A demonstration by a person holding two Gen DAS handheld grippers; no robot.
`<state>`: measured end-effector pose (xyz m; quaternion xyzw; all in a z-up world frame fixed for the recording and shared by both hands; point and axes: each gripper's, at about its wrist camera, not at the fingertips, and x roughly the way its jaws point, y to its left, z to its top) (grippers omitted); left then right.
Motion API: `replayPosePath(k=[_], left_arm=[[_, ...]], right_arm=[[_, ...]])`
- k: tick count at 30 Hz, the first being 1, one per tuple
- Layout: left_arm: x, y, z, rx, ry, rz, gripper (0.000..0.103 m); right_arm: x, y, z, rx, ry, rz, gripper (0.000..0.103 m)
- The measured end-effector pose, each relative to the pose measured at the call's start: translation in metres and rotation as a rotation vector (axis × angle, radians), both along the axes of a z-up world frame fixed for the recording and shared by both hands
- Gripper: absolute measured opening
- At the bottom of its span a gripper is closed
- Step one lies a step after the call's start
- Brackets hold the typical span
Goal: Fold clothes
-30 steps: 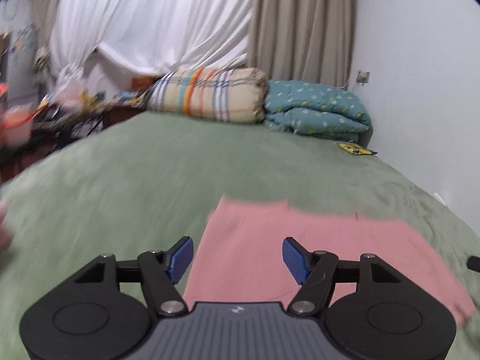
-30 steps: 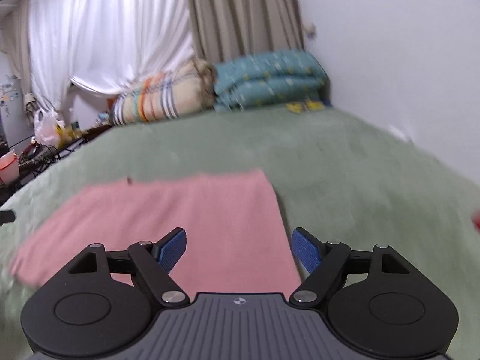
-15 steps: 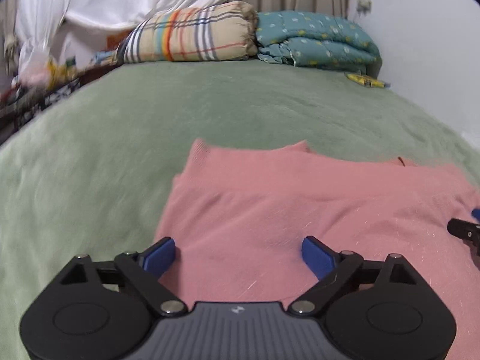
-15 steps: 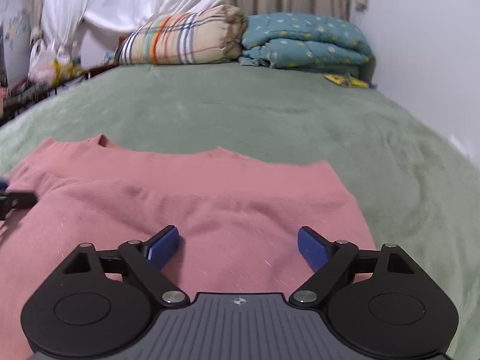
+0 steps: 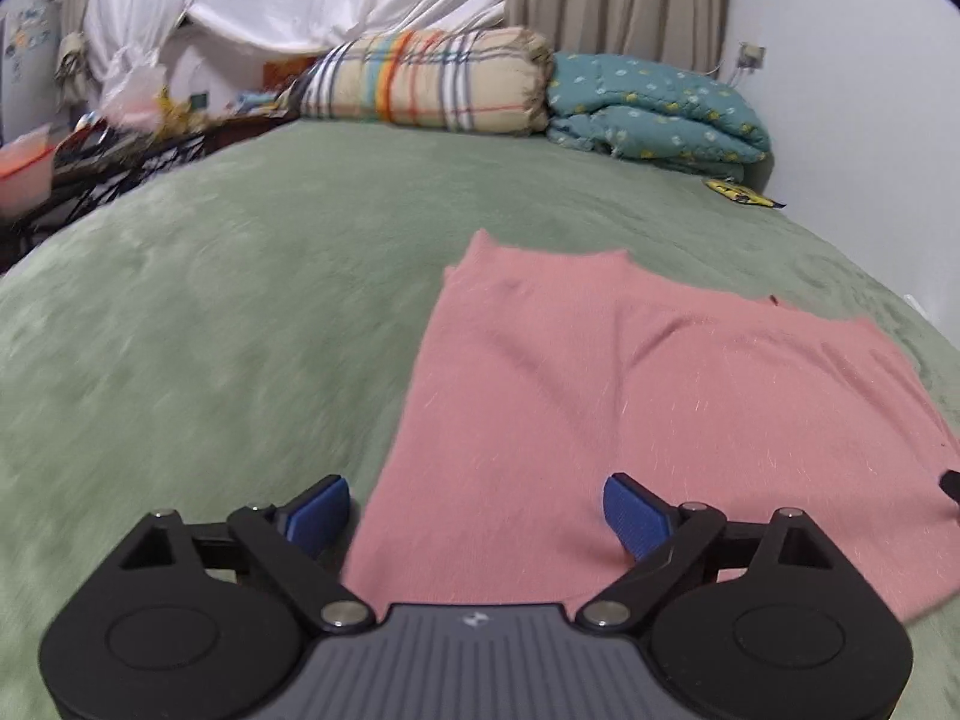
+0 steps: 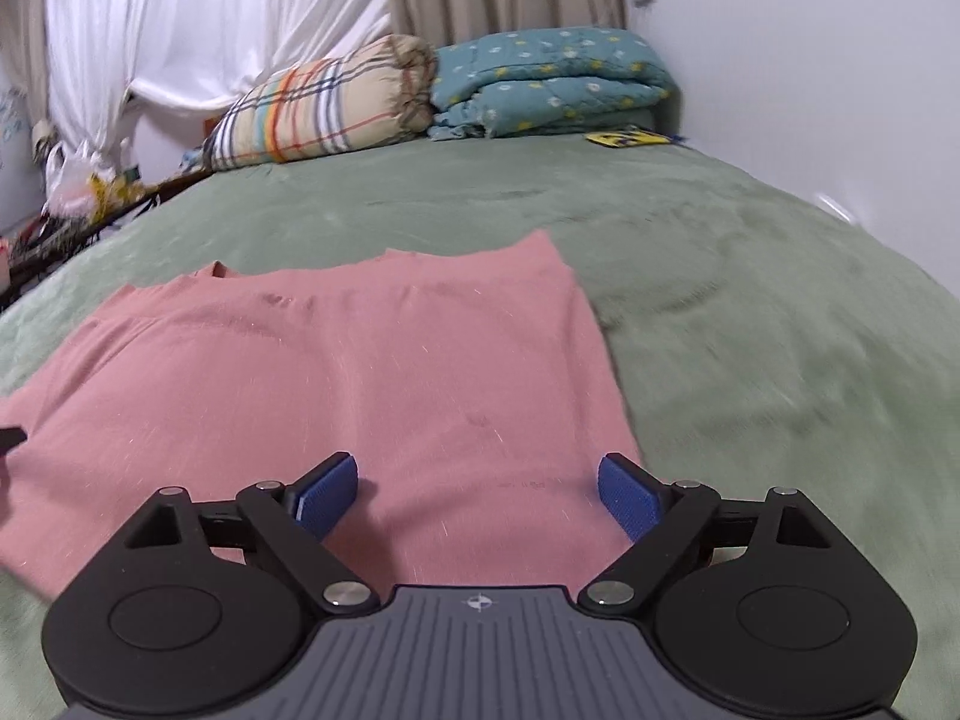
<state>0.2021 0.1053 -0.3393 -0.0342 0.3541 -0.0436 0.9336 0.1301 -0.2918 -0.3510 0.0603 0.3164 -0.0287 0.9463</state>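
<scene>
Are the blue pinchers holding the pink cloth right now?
No. Both the left gripper and right gripper are open above the pink garment; nothing is held.

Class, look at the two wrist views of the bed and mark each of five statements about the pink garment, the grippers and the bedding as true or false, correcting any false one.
1. The pink knit garment lies spread flat on the green bed cover. True.
2. The left gripper is clamped shut on the garment. False: its jaws stand wide open, gripping nothing.
3. The right gripper has its jaws open over the garment. True.
4. The plaid rolled quilt lies right of the teal folded quilt. False: it lies left of it.
5. A yellow flat packet lies on the pink garment. False: it lies on the bed cover near the teal quilt.
</scene>
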Motion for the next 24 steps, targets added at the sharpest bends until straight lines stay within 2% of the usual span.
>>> replayPosePath(k=[4,7,9,11,14,17,19,21,22,24], left_arm=[[-0.035,0.006,0.000,0.037,0.008,-0.019,0.092],[-0.052,0.012,0.002,0.018,0.026,-0.005,0.092],[-0.060,0.013,0.005,0.019,0.044,-0.004,0.091],[-0.063,0.017,0.014,-0.008,0.032,0.003,0.090],[-0.060,0.025,0.038,-0.074,-0.043,0.048,0.090],[-0.028,0.020,0.065,-0.092,-0.108,0.054,0.091],[0.005,0.008,0.077,-0.059,-0.128,0.043,0.091],[0.041,-0.010,0.084,-0.018,-0.144,0.022,0.091],[0.061,-0.016,0.084,-0.001,-0.140,0.019,0.091],[0.093,-0.025,0.082,0.024,-0.127,0.019,0.089]], right_arm=[[-0.030,0.011,-0.002,-0.072,0.031,0.051,0.088],[-0.046,0.007,-0.003,0.013,0.069,0.029,0.090],[-0.058,0.007,-0.004,0.028,0.085,0.023,0.091],[-0.065,0.006,0.001,0.028,0.083,0.026,0.087],[-0.067,-0.002,0.023,0.082,0.002,0.011,0.083],[-0.046,-0.009,0.051,0.066,-0.107,-0.001,0.083],[-0.018,-0.009,0.062,0.027,-0.139,0.014,0.080],[0.012,-0.007,0.071,-0.010,-0.155,0.038,0.069],[0.034,-0.005,0.072,-0.029,-0.154,0.060,0.067],[0.069,-0.004,0.069,-0.043,-0.132,0.072,0.056]])
